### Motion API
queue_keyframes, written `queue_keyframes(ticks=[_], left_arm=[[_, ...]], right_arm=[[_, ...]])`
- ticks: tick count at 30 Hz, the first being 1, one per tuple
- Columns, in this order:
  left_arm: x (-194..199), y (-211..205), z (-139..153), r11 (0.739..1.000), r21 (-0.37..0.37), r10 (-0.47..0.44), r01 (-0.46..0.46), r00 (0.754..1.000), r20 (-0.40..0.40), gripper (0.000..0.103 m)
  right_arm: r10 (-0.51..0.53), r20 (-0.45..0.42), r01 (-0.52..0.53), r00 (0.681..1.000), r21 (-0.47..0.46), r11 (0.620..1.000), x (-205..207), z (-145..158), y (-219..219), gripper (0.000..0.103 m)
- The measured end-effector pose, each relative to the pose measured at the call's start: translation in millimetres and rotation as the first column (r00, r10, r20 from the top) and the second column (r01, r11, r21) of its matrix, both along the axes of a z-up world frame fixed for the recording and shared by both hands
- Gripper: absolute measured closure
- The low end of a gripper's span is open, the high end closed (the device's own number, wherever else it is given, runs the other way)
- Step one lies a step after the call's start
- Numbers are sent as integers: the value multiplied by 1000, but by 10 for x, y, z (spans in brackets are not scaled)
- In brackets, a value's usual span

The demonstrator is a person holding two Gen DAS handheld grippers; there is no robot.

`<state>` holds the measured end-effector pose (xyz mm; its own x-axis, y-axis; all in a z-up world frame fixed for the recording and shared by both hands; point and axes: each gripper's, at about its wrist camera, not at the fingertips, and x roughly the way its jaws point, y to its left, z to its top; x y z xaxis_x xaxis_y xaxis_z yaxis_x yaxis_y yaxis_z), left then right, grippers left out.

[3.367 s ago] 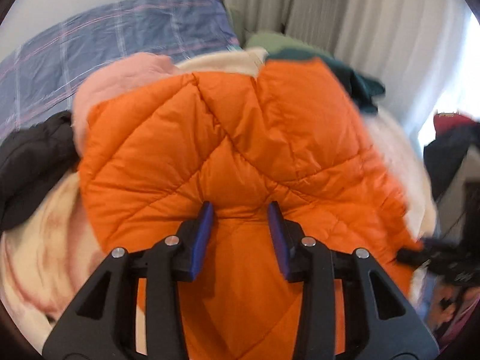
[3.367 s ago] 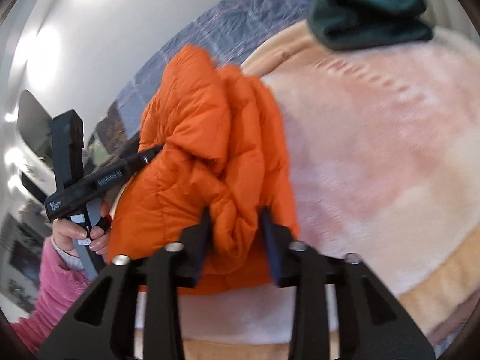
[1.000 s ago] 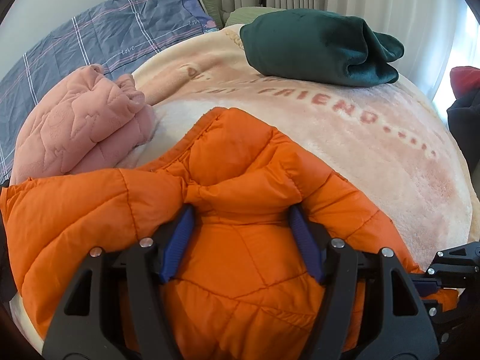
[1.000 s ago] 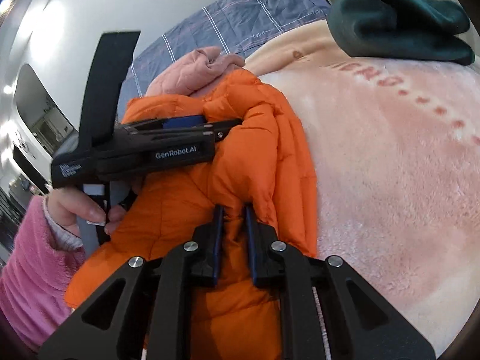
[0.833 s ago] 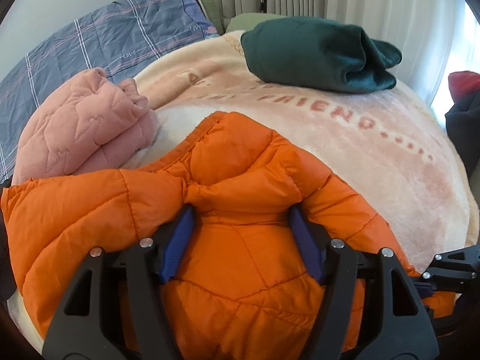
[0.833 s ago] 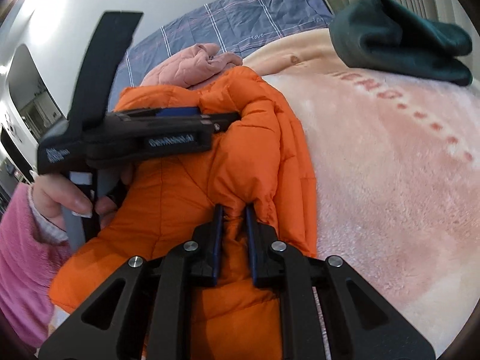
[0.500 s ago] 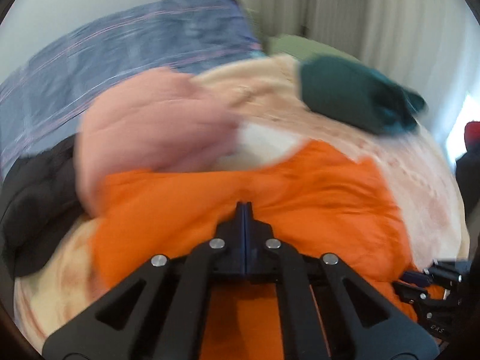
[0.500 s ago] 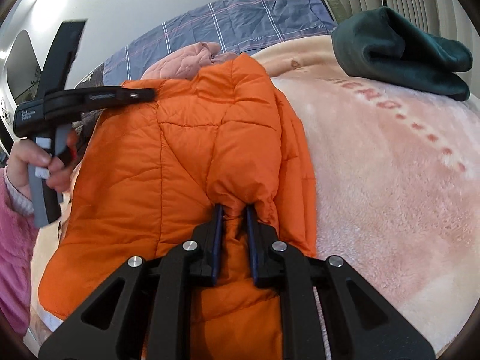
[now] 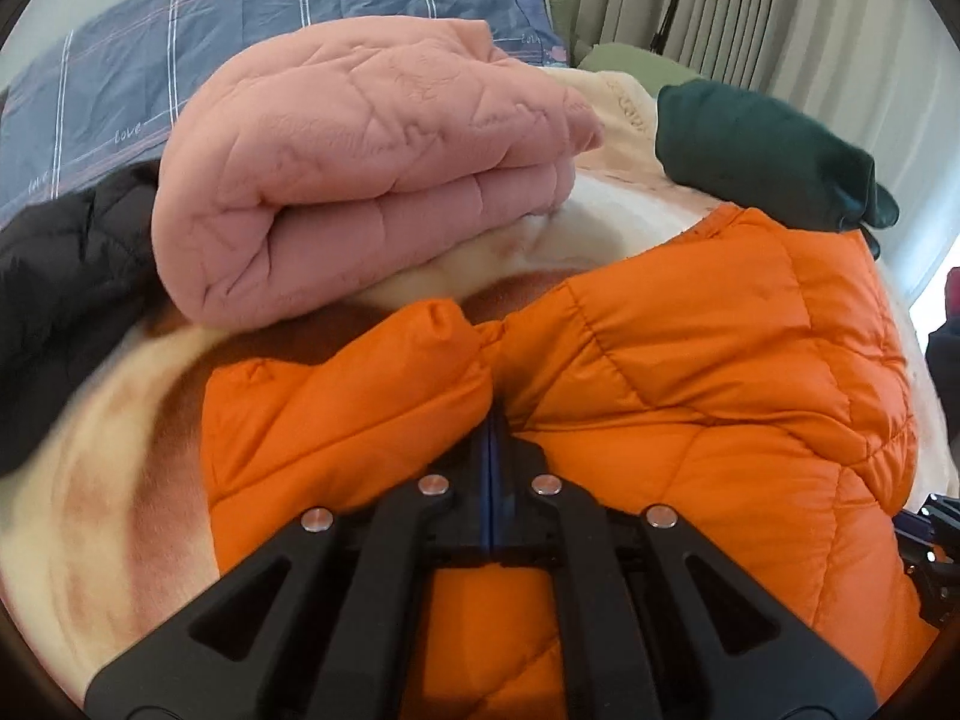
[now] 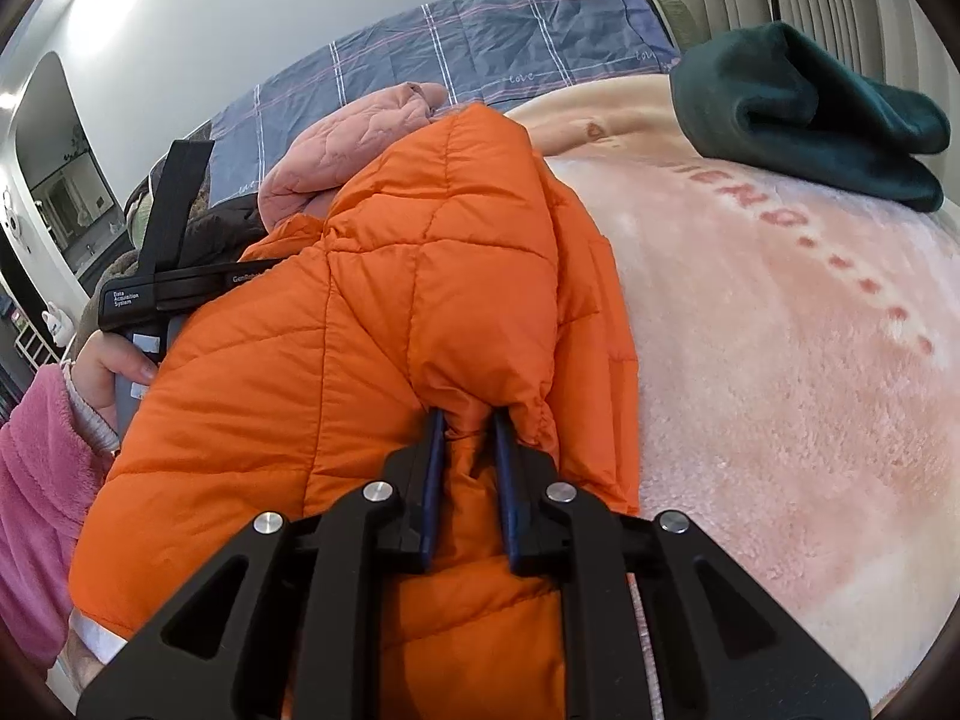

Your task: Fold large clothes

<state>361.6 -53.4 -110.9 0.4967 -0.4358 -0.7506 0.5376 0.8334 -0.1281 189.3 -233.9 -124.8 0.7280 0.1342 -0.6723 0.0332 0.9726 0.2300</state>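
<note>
An orange quilted puffer jacket (image 9: 690,396) lies bunched on a peach fleece blanket (image 10: 780,360) on the bed. My left gripper (image 9: 491,450) is shut on a fold of the jacket at its left edge, the tips buried in the padding. My right gripper (image 10: 469,438) is shut on a pinched ridge of the jacket (image 10: 372,324) near its right side. The left gripper's body and the hand holding it show at the left of the right wrist view (image 10: 162,288).
A folded pink quilted garment (image 9: 372,174) lies just beyond the jacket. A folded dark green garment (image 9: 762,162) sits further right, also in the right wrist view (image 10: 804,114). A black jacket (image 9: 66,288) lies at the left. A blue plaid pillow (image 9: 240,42) and curtains are behind.
My left gripper has shut on the jacket and moved left, close to the pink garment. The jacket has spread wider between the grippers. My right gripper keeps its hold.
</note>
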Motion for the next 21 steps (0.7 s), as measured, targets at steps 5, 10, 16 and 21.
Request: queue_keyframes(ticks=[5,10,16,21], left_arm=[[-51,-53,12,1000,22,8,-8,1000,18,101],[-55,-14,16,1000,9,11,-11,1000,14,101],[-51,19,24,1000,-8,11,-11,1000,9,101],[-38,76,27,998,-57,7,-7,1000,3,101]], right_arm=[[51,-77,-52,996,-16,999,21,344,2,75],[93,71,-95,993,29,995,134,1021,17,62],[84,87,-81,993,-44,996,993,1082,243,61],[-51,-72,37,996,-177,983,1555,255,117,60]])
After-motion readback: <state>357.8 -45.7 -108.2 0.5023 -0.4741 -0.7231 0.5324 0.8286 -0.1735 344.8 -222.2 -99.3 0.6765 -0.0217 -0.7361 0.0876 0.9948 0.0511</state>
